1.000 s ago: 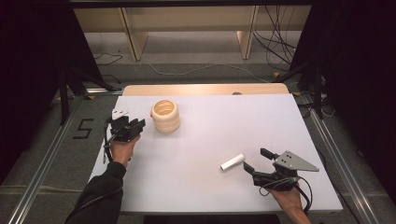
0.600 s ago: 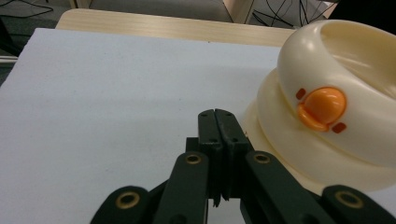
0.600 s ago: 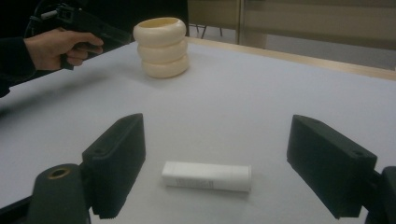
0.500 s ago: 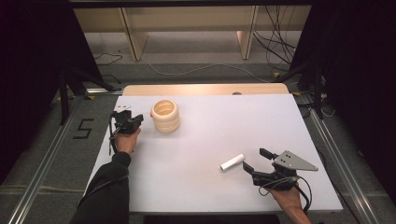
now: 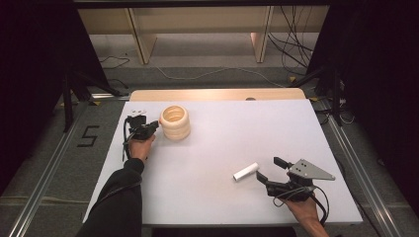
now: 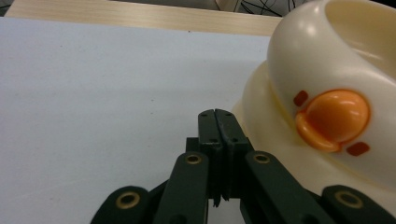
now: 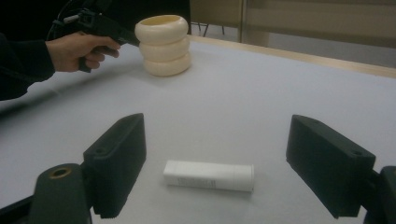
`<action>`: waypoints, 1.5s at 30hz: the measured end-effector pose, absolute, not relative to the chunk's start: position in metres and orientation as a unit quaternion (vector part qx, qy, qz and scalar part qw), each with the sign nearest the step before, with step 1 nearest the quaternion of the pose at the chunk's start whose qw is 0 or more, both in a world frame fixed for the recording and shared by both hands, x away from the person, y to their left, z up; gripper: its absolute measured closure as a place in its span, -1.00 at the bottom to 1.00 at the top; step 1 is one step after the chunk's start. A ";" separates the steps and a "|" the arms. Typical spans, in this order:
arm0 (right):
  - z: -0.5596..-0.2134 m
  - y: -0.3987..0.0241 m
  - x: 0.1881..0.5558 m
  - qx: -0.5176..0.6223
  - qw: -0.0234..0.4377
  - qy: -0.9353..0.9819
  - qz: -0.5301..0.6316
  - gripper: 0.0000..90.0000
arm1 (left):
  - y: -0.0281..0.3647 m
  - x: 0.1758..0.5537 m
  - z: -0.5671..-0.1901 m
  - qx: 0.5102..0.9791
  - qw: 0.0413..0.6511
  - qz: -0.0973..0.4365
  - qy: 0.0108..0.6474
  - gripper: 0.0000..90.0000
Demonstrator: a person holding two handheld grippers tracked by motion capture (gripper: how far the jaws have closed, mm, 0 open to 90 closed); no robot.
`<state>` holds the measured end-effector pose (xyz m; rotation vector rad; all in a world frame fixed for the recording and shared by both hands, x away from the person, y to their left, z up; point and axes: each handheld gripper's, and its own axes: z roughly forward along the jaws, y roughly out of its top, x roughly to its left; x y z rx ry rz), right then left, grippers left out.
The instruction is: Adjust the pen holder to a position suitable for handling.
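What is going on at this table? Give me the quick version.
A person works at a white table with a gripper in each hand. The left gripper, jaws shut and empty, sits right beside a cream ringed pot with an orange knob on its side; whether it touches the pot is unclear. The right gripper is open, its jaws either side of a small white tube lying flat on the table, not gripping it.

White tabletop with wooden far edge, grey floor (marked "5"), wooden shelf legs — cables, dark surrounds.
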<state>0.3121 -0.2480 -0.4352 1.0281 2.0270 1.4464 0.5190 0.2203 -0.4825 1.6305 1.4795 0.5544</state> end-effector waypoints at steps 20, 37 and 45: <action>-0.437 -0.245 0.313 0.372 0.218 0.736 0.522 -0.53 | 0.195 0.525 -0.479 0.678 0.430 0.215 0.555 0.99; -0.437 -0.247 0.313 0.370 0.219 0.736 0.523 -0.53 | 0.139 0.533 -0.476 0.714 0.435 0.201 0.510 0.98; -0.436 -0.247 0.313 0.369 0.219 0.736 0.524 -0.53 | 0.121 0.534 -0.475 0.718 0.436 0.192 0.508 0.98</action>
